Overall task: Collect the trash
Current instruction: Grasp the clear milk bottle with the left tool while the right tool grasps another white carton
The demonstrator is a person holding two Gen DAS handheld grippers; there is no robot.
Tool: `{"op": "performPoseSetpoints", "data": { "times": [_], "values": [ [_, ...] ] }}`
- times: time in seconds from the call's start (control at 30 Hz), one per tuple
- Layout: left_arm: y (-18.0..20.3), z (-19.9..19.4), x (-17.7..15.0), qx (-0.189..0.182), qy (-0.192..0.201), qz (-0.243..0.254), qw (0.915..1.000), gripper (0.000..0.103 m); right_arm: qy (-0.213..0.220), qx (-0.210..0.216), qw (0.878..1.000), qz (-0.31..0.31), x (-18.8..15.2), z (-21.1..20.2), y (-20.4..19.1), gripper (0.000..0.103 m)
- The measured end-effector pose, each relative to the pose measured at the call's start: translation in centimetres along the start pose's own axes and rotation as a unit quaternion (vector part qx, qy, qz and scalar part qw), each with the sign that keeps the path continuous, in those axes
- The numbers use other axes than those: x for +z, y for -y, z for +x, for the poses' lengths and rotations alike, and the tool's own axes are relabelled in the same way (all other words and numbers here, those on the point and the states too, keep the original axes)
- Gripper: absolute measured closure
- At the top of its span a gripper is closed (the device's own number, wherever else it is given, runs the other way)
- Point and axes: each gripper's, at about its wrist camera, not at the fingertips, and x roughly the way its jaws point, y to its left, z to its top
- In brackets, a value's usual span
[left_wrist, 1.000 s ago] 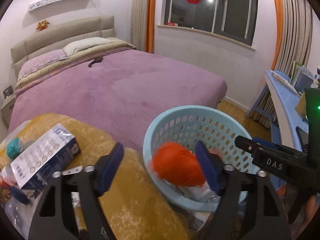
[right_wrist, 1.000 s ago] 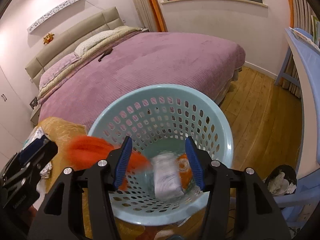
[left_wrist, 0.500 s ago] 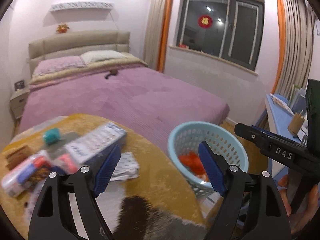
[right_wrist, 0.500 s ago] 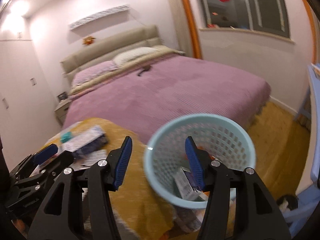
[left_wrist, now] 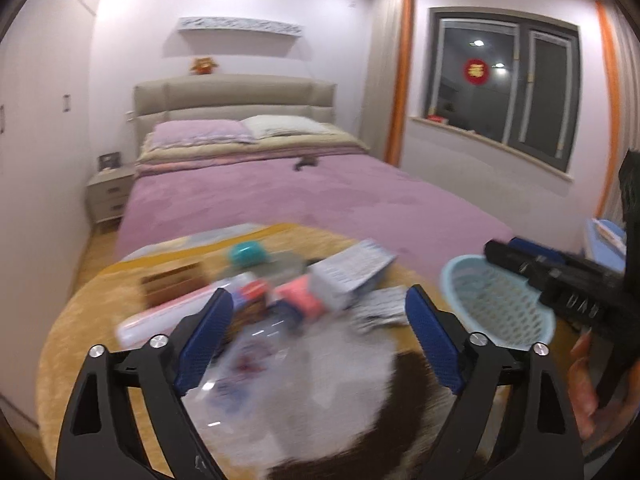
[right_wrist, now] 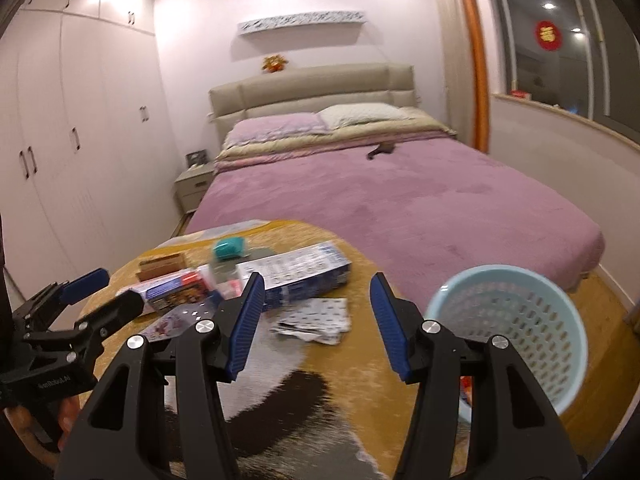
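At far left of the right wrist view stands a wall of flat white wardrobe doors (right_wrist: 60, 140) with dark bar handles, hidden from the other camera. Next comes the left gripper (left_wrist: 316, 320), its ribbed blue pads spread wide with nothing between them, hovering over the pile of trash. The round table (right_wrist: 344, 364) wears a plush mustard cover with a furry white-and-brown patch at its near edge. On it lie a brown cardboard box (right_wrist: 162, 266), a round teal cap (right_wrist: 228, 248), a glossy red-and-blue packet (right_wrist: 176, 290), a clear crinkled plastic bag (left_wrist: 256, 364) and a long printed white-and-blue carton (right_wrist: 296, 276). Beside the carton is a folded patterned paper (right_wrist: 316, 314). The left wrist view smears these into blur; the right wrist view shows them sharply. The right gripper (right_wrist: 316, 320) is likewise parted and holding nothing, above the table's middle. Behind stretches a bed (right_wrist: 400, 200) with a velvety purple spread and padded beige headboard. To the right, off the table's edge, stands the pale blue perforated plastic basket (right_wrist: 516, 328), round and tapering, on the wood floor. Its contents are mostly hidden. Only the left wrist view takes in the whole dark window (left_wrist: 504, 88).
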Motion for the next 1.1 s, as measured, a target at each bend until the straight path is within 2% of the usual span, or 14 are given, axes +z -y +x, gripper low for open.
{"op": "performPoseSetpoints", "data": {
  "times": [0.2, 0.33, 0.57, 0.7, 0.83, 0.97, 1.1],
  "values": [
    [-6.0, 2.2, -2.3, 0.035, -0.052, -0.041, 0.9972, 0.016, -0.038, 0.021, 0.999, 0.013, 0.2, 3.6, -1.8, 0.051],
    [-7.7, 3.7, -3.5, 0.033, -0.074, -0.052, 0.9953, 0.016, -0.058, 0.020, 0.998, 0.027, 0.4, 6.1, -2.2, 0.045],
    [-7.4, 6.6, -4.6, 0.000, -0.115, -0.027, 0.9930, 0.016, -0.084, 0.000, 0.994, 0.073, 1.5, 9.8, -2.3, 0.027],
    [-6.7, 7.3, -5.4, -0.006, -0.119, -0.009, 0.9928, 0.018, -0.092, -0.003, 0.989, 0.117, 2.1, 11.3, -2.1, 0.026],
    [-6.8, 7.6, -5.9, -0.019, -0.119, -0.013, 0.9927, 0.026, -0.109, -0.017, 0.985, 0.130, 2.4, 12.9, -2.8, 0.025],
    [-6.3, 7.5, -6.2, -0.020, -0.118, -0.003, 0.9928, 0.029, -0.142, -0.052, 0.969, 0.197, 2.0, 14.9, -2.3, 0.025],
    [-5.7, 7.6, -6.5, -0.023, -0.123, 0.005, 0.9921, 0.030, -0.145, -0.065, 0.964, 0.213, 2.5, 15.7, -2.8, 0.025]
  ]
}}
